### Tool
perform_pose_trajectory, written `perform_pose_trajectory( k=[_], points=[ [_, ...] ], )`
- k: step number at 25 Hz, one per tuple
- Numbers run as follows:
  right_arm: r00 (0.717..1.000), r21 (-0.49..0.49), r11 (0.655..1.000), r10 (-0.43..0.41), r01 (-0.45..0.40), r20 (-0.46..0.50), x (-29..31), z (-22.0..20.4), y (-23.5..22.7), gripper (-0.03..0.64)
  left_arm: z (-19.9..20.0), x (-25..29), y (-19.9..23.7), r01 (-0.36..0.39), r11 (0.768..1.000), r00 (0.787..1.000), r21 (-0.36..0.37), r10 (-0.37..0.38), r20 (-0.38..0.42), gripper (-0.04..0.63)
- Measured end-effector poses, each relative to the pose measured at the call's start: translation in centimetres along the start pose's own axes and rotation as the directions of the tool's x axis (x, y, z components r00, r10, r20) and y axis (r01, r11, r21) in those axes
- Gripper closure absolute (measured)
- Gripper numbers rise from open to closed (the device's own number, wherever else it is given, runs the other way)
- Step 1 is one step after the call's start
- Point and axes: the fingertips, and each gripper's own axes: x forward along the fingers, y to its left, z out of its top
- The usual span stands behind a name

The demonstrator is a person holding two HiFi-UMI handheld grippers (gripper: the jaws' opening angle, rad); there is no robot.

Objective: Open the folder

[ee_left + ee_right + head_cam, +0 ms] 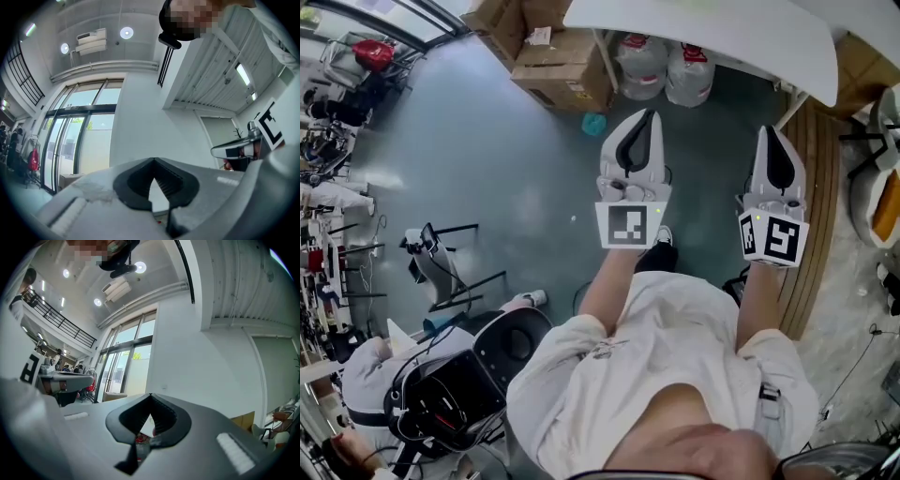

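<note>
No folder shows in any view. In the head view I hold both grippers out in front at waist height, over the grey floor. My left gripper (649, 114) points toward a white table (722, 37), jaws together and nothing between them. My right gripper (773, 131) rides parallel on its right, also closed and empty. In the left gripper view the left gripper (153, 159) has its tips meeting in front of a white wall. In the right gripper view the right gripper (150, 394) has its tips touching too, aimed slightly upward at the wall and glass doors (123, 363).
Cardboard boxes (562, 66) and two water jugs (666, 67) stand under and beside the white table. A curved wooden edge (816, 197) runs down the right. A seated person (384, 375) and a round chair (511, 342) are at lower left. Cluttered benches line the left wall.
</note>
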Motion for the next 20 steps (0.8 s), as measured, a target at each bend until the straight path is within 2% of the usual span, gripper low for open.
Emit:
perform_pose_trajectory(
  k=[5,8,13,17,20],
  points=[
    [1.0,-0.022,1.0,-0.016,0.016,-0.004,3.6,-0.2,0.4,0.617,0.0,3.2,2.4,0.024,1.0,0.999,0.019,-0.025,0.034,0.595],
    [0.999,-0.033,0.999,-0.031,0.031,0.007,5.2,0.0,0.6,0.615,-0.6,4.6,3.6,0.028,1.0,0.999,-0.012,-0.027,0.039,0.595],
    [0.998,-0.035,0.998,-0.054,0.054,0.018,6.8,-0.1,0.5,0.616,-1.2,6.3,4.3,0.061,0.998,0.997,0.028,-0.062,0.039,0.595],
    [0.998,-0.032,0.997,-0.064,0.065,0.013,8.1,-0.7,0.1,0.616,-2.0,7.6,5.0,0.057,0.998,0.998,-0.008,-0.056,0.037,0.595],
    [0.998,-0.022,0.998,-0.065,0.065,0.019,9.6,-1.3,-0.3,0.617,-2.3,8.9,5.4,0.055,0.998,0.997,-0.001,-0.055,0.049,0.595]
  ],
)
